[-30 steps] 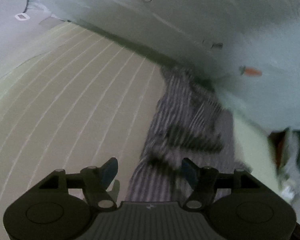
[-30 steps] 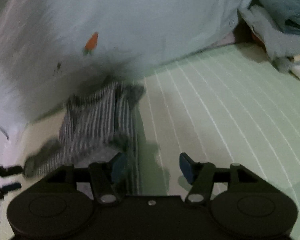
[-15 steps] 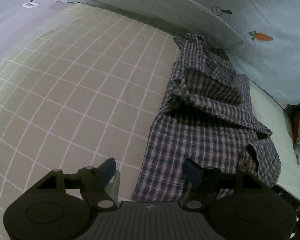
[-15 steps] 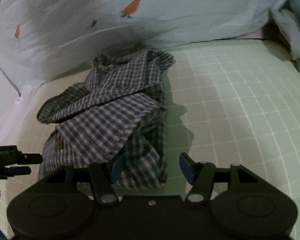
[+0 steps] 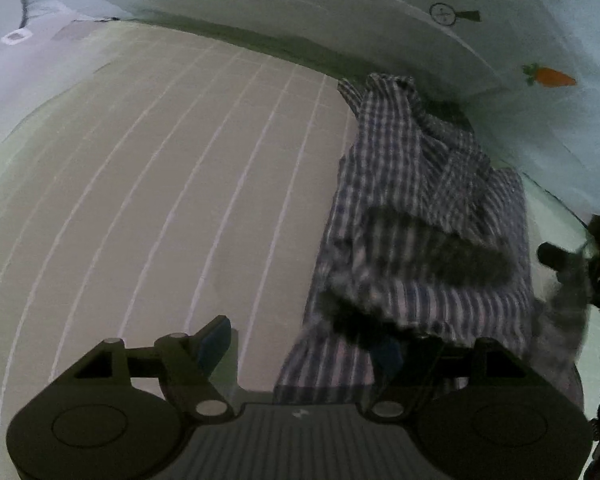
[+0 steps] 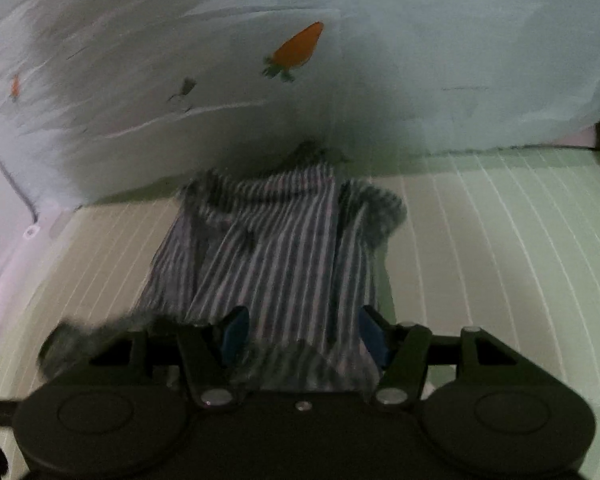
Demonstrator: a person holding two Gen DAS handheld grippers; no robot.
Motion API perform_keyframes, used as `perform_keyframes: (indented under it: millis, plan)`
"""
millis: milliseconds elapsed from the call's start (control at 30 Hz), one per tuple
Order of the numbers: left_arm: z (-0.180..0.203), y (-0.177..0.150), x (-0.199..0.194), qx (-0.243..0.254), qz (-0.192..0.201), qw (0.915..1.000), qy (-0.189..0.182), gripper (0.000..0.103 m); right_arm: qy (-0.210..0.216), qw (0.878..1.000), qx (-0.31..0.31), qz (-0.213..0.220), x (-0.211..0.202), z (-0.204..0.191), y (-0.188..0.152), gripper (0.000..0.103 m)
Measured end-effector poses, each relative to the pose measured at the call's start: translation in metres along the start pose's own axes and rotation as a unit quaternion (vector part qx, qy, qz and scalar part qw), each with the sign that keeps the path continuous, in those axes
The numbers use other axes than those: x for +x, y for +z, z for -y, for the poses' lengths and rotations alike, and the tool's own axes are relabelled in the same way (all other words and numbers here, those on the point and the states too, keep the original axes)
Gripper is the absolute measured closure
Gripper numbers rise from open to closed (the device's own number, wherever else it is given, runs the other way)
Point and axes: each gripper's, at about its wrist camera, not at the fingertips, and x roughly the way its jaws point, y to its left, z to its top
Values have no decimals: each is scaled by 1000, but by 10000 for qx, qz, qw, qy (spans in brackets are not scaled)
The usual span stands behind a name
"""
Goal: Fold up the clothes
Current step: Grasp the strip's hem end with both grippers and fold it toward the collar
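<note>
Shirt [image 5: 420, 216] lay rumpled on bed [image 5: 160, 200] by curtain [image 6: 340, 20] — no fold done. Left fingers [image 5: 216, 340] spread, empty — right gripper [image 6: 300, 330] agape over hem, nothing gripped.

We see a navy-and-white checked shirt [image 5: 420, 208] on our pale green, white-lined bed sheet [image 5: 160, 184]; behind, a pale blue cover [image 6: 420, 60] printed with orange carrots.

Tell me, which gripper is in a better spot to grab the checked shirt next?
Probably the right gripper: the checked shirt lies between its open fingers. The left gripper straddles only the shirt's edge, one finger over the bare sheet.
</note>
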Motion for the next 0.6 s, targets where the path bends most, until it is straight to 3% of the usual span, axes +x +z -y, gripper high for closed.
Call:
perform_keyframes:
  millis: [167, 333, 500, 600]
  plan:
    - [-1, 25, 18, -102, 133, 9996, 221, 27, -219, 9988, 323, 302, -8, 21, 10, 38]
    - [-17, 30, 12, -486, 305, 9977, 352, 27, -435, 9934, 1039, 198, -37, 58, 0, 34]
    - [-23, 13, -4, -482, 332, 9974, 418, 27, -244, 9887, 1475, -137, -63, 72, -29, 32]
    - [-22, -2, -12, -487, 244, 9979, 345, 21, 93, 9870, 1575, -313, -66, 70, -44, 35]
